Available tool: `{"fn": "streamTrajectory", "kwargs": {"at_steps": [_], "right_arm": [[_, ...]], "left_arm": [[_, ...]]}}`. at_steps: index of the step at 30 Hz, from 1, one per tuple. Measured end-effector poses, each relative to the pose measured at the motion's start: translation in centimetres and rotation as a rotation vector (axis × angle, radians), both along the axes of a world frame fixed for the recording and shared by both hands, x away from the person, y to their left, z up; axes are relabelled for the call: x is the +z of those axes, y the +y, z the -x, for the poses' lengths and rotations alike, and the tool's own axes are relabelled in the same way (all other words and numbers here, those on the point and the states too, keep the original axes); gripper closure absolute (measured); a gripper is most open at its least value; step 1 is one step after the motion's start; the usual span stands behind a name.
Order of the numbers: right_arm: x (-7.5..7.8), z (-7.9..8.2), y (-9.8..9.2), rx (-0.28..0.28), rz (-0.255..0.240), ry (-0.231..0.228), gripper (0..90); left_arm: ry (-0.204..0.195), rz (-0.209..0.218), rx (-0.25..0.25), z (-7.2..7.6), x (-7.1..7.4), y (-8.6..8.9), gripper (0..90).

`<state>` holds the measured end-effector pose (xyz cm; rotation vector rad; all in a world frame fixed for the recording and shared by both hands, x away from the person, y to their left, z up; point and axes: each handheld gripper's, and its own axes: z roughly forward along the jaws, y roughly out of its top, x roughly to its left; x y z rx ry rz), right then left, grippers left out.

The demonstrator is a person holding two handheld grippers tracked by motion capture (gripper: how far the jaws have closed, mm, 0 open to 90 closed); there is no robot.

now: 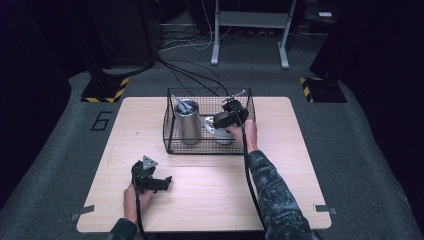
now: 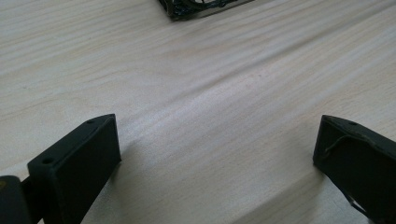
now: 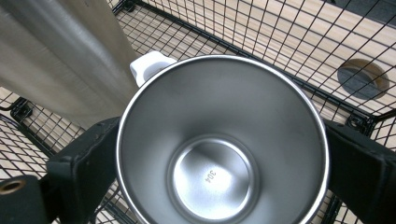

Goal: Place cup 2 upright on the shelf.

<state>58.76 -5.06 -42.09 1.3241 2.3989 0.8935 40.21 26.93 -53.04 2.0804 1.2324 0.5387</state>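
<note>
Reaching into the black wire basket [image 1: 172, 145] at the centre of the high view, the right hand-held gripper [image 1: 227, 116] has its two black jaws set against opposite sides of a stainless steel mug [image 3: 222, 144], gripping it. The right gripper view looks straight down into the mug: its polished bowl takes up the middle of the frame, a white handle [image 3: 148, 65] juts from its rim toward the upper left, and one jaw presses on the wall at each side. A taller brushed-steel tumbler [image 1: 187, 122] stands upright in the left part of the basket, just beside the mug, with a metal utensil [image 1: 182, 105] across its mouth. The basket sits on the far half of the pale wooden bench [image 1: 280, 165]. At the lower left of the high view, the left hand-held gripper [image 1: 150, 180] rests low on the bench, well apart from the basket; in the left gripper view its jaws stand wide apart with bare wood between them.
</note>
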Motion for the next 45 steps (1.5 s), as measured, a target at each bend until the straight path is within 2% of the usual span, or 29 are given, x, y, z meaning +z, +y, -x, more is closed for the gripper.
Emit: {"fn": "streamTrajectory", "kwargs": {"at_steps": [1, 3, 8, 13, 16, 18, 23, 27, 28, 35, 36, 37, 38, 39, 42, 45], "right_arm": [[0.0, 0.0, 0.0, 0.000, 0.000, 0.000, 5.2], [0.0, 0.0, 0.0, 0.003, 0.001, 0.001, 5.1], [0.0, 0.2, 0.1, 0.013, 0.031, 0.010, 4.9], [0.0, 0.2, -0.1, 0.015, 0.030, 0.013, 4.5], [0.4, 0.6, -0.1, 0.006, 0.020, 0.003, 2.6], [0.9, 0.7, -0.2, 0.020, 0.023, -0.040, 2.2], [2.0, 1.5, -0.5, 0.044, 0.021, -0.075, 2.0], [3.0, 2.5, -0.5, 0.053, 0.008, -0.095, 1.5], [3.3, 3.0, -0.6, 0.060, 0.005, -0.103, 1.4], [4.6, 4.9, -0.9, 0.099, -0.012, -0.129, 1.5], [4.8, 5.3, -1.0, 0.098, -0.022, -0.125, 1.8], [4.9, 5.6, -1.1, 0.115, -0.024, -0.138, 1.9], [5.1, 6.0, -1.2, 0.119, -0.025, -0.142, 1.9], [5.2, 6.4, -1.3, 0.116, -0.028, -0.144, 2.0], [5.7, 7.6, -1.7, 0.139, -0.021, -0.173, 2.1], [6.1, 8.9, -2.2, 0.145, -0.027, -0.191, 2.1]], "left_arm": [[-0.001, 0.012, 0.009, 0.0, 0.0, -0.1, 0.4], [0.000, -0.001, -0.001, 0.0, 0.0, 0.0, 0.4], [0.002, 0.010, 0.007, 0.0, 0.0, -0.1, 0.4], [-0.001, -0.002, -0.001, 0.0, 0.0, 0.0, 0.4], [0.001, 0.009, 0.007, 0.0, 0.0, -0.1, 0.4], [-0.003, 0.016, 0.014, 0.0, -0.1, -0.1, 0.4], [-0.004, 0.008, 0.007, 0.0, 0.0, -0.1, 0.4], [0.000, 0.012, 0.010, 0.0, 0.0, -0.1, 0.4], [-0.003, 0.002, 0.002, 0.0, 0.0, 0.0, 0.4], [-0.009, 0.017, 0.014, 0.0, -0.1, -0.1, 0.4], [-0.002, 0.004, 0.003, 0.0, 0.0, 0.0, 0.4], [-0.001, 0.011, 0.008, 0.0, 0.0, -0.1, 0.4], [-0.008, 0.005, 0.007, 0.0, 0.0, -0.1, 0.4], [-0.006, 0.018, 0.015, 0.0, -0.1, -0.1, 0.4], [-0.005, -0.001, 0.002, 0.0, 0.0, 0.0, 0.4], [-0.008, 0.013, 0.011, 0.0, -0.1, -0.1, 0.4]]}}
